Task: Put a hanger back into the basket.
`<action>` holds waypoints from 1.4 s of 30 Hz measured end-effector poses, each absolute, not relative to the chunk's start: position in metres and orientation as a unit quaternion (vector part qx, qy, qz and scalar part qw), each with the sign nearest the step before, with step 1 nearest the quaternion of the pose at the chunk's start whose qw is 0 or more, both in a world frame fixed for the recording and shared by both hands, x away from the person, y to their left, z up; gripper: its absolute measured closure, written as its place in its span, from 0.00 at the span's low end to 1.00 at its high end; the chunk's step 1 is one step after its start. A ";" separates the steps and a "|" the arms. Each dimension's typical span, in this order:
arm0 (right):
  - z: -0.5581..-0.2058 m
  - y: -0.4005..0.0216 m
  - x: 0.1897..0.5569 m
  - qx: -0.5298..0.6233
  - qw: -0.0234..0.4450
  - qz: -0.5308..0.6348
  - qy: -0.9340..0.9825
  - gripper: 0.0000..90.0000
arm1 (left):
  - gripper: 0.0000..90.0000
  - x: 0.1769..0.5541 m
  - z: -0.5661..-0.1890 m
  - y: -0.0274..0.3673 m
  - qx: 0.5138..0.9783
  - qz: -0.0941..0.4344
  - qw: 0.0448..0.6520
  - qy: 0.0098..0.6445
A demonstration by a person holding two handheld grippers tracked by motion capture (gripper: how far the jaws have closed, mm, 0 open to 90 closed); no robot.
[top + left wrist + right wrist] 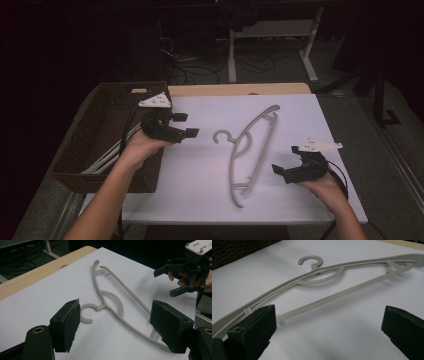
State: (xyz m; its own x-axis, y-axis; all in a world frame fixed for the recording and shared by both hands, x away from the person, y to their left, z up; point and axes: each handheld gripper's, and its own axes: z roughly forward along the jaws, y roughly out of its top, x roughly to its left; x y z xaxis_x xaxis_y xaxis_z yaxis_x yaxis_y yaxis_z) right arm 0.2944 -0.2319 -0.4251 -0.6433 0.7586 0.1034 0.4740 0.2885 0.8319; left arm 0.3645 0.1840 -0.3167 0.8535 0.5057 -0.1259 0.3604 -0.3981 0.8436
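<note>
A white table top [200,180] takes up the middle of the scene, with a strip of bare wood [240,89] along its far edge. On its left side stands a dark woven basket [82,150] with pale rods lying inside it; a small tag sits on the basket's far rim, too small to read. No brand, label or writing can be made out anywhere else.

A grey plastic hanger [250,150] lies flat on the white surface near the centre, its hook turned toward the left and its two arms running from far right to near. It is touched by nothing.

The left gripper [186,125] is held above the table just right of the basket, well left of the hanger's hook, its jaws spread apart and empty. The right gripper [283,170] hovers at the near right, just beside the hanger's near end, its jaws also spread wide with nothing between them.
</note>
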 end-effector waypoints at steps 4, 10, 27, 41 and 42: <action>-0.425 -0.232 0.293 0.390 0.158 0.450 0.788 0.00 | 0.28 0.366 -0.331 0.163 0.836 0.072 0.478 0.261; -0.425 -0.233 0.293 0.389 0.158 0.451 0.787 0.00 | 0.45 0.367 -0.358 0.136 0.843 0.056 0.468 0.260; -0.426 -0.231 0.294 0.389 0.156 0.449 0.789 0.00 | 1.00 0.345 -0.431 0.059 0.886 -0.020 0.407 0.221; -0.426 -0.231 0.294 0.388 0.157 0.449 0.789 0.00 | 1.00 0.338 -0.454 0.056 0.908 0.006 0.354 0.223; -0.426 -0.232 0.294 0.389 0.156 0.449 0.789 0.00 | 1.00 0.338 -0.454 0.057 0.909 0.010 0.352 0.223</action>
